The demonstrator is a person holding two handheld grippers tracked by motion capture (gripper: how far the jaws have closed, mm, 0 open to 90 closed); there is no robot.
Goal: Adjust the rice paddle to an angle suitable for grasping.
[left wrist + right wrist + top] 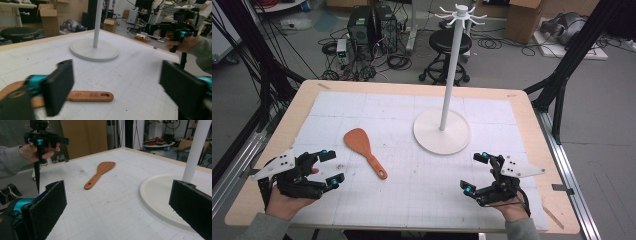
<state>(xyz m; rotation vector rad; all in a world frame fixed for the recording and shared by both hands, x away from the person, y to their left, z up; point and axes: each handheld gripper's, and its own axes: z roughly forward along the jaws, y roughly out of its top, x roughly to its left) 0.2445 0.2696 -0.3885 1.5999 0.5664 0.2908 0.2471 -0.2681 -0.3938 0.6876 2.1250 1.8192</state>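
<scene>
gridded table point(412, 200), both hands low at near edge, left tool point(330, 167) and right tool point(475, 173) agape

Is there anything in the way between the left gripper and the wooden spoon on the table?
No, nothing visible is in the way. The wooden spoon lies flat on the white mat, just right of the left gripper, whose fingers stand open and empty. Only bare mat lies between them. The white stand sits farther off, beyond the spoon.

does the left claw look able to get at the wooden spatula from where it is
Probably yes. The left claw is open and empty, with the wooden spatula lying flat on the table just beside it and nothing between them.
</scene>
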